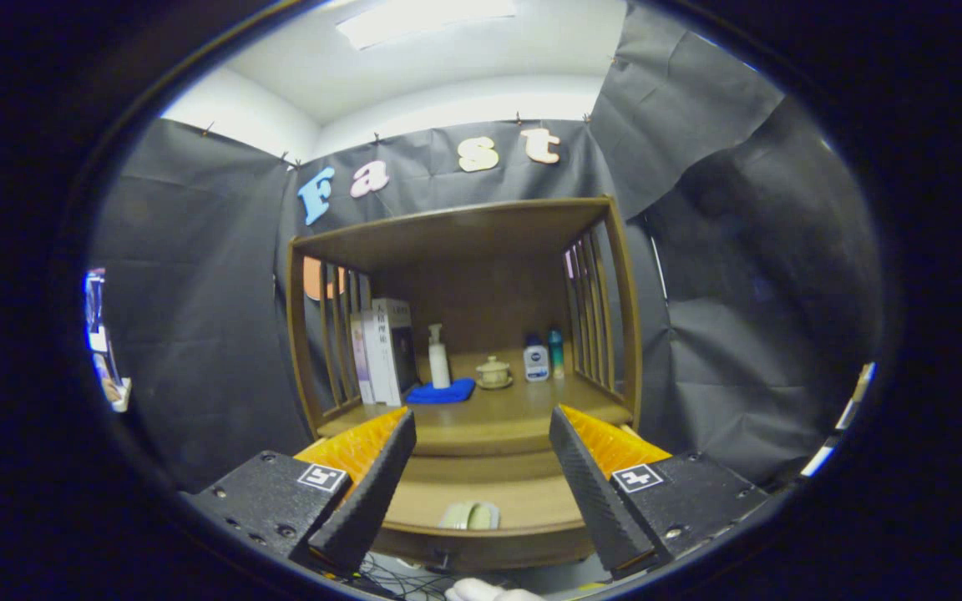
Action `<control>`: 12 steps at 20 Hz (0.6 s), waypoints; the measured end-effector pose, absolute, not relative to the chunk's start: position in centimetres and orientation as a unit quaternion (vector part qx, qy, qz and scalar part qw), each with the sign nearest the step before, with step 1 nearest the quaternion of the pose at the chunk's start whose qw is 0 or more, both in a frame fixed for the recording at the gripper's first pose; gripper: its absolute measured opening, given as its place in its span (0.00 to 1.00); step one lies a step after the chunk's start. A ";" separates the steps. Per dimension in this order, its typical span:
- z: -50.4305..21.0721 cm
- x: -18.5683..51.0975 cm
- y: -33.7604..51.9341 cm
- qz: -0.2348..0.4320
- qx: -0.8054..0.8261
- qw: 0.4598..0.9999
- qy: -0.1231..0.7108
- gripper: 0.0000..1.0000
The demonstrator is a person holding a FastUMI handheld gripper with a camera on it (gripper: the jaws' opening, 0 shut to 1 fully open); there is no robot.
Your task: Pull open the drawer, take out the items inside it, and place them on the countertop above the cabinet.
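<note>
1. The gripper (481, 480) hangs before a wooden cabinet (627, 334), its fingers spread wide and holding nothing.
2. Between them the drawer (481, 542) stands pulled open, a pale item (470, 515) lying inside.
3. Beyond, on the desk (489, 417): books (385, 351), a pump bottle (438, 357), a blue cloth (441, 391), a lidded cup (493, 372).

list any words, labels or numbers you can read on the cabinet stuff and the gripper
Books, spines: printed characters, too small to read.
White bottle, blue label: blurred, unreadable.
Pump bottle: no text can be made out.
Gripper, fingers open above the open drawer: square markers on its body, patterns rather than words.
</note>
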State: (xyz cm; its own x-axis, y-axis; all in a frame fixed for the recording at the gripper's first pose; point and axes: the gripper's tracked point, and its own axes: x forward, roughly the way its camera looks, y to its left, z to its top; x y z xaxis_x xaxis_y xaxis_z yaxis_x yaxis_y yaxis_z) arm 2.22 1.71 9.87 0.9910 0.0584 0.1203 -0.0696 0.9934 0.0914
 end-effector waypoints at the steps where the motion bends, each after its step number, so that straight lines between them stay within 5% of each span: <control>1: 11.3 3.1 2.0 0.034 0.043 0.997 -0.054 1.00; 7: 11.4 9.8 6.2 0.071 0.034 0.990 0.115 0.99; 12: 4.4 14.3 8.5 0.072 -0.006 0.952 0.296 0.99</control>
